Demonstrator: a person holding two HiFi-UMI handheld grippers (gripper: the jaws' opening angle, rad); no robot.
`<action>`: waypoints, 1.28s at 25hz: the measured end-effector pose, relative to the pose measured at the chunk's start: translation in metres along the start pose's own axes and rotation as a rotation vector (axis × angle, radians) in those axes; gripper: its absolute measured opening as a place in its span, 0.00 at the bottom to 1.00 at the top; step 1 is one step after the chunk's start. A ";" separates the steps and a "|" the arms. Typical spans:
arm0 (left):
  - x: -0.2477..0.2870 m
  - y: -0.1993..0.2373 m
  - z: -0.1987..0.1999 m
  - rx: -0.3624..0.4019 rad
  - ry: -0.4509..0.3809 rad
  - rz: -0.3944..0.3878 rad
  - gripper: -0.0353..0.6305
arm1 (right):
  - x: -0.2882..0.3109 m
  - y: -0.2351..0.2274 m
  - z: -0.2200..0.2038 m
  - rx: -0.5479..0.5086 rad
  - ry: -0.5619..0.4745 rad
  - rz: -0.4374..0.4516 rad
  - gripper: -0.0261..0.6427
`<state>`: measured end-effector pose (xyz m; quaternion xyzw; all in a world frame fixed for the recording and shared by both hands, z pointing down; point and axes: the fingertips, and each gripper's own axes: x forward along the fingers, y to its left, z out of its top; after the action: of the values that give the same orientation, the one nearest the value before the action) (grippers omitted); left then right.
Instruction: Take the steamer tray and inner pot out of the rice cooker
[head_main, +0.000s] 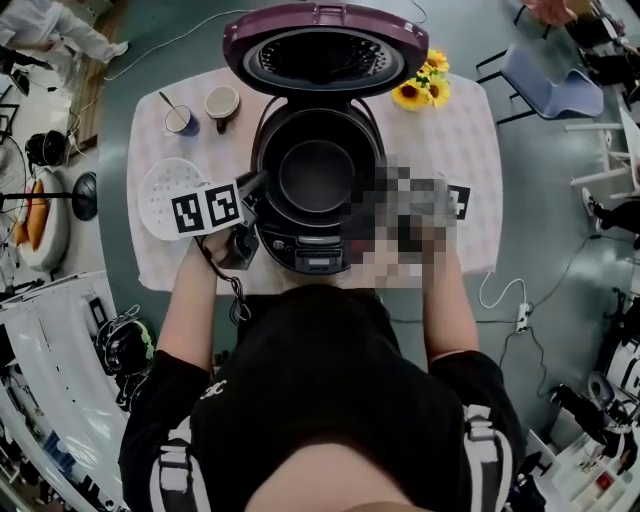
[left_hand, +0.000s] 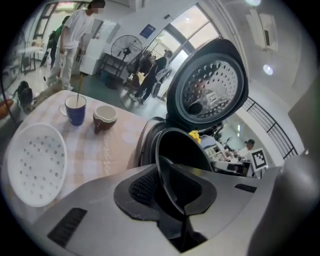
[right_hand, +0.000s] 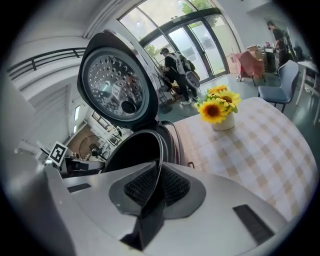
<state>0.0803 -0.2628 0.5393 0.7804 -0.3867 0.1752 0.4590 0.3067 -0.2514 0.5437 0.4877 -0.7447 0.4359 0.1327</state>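
My left gripper (left_hand: 167, 182) has its jaws drawn narrow on the near-left rim of the inner pot (left_hand: 182, 150). The thin dark edge runs straight up between the two ribbed pads, and both press on it. My right gripper (right_hand: 159, 172) does the same on the opposite rim, with the pot wall caught between its pads. The pot sits down in the rice cooker (head_main: 315, 250), and its black hollow lies just ahead of both pairs of jaws.

Beyond the jaws the cooker's lid (head_main: 325, 45) stands open and upright, its perforated inner plate facing me.

The white steamer tray (left_hand: 32, 165) is already out. It lies flat on the checked tablecloth (head_main: 450, 130) to the outer left of my left jaws, near them but clear of the cooker. Farther ahead on that side stand a blue mug (left_hand: 75, 110) with a utensil in it and a brown cup (left_hand: 105, 117), side by side.

Ahead and to the outer right of my right jaws is a vase of sunflowers (right_hand: 217, 105).
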 end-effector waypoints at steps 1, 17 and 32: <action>0.000 0.003 -0.001 0.011 0.012 0.019 0.13 | -0.001 0.000 0.000 -0.009 0.000 -0.009 0.08; -0.016 -0.006 0.004 -0.104 -0.049 -0.058 0.09 | -0.021 0.014 0.018 0.147 -0.119 0.065 0.07; -0.096 -0.076 0.053 -0.234 -0.283 -0.408 0.07 | -0.093 0.070 0.068 0.335 -0.299 0.518 0.06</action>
<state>0.0728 -0.2444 0.4070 0.8005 -0.2993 -0.0777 0.5133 0.3087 -0.2376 0.4095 0.3560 -0.7729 0.4953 -0.1749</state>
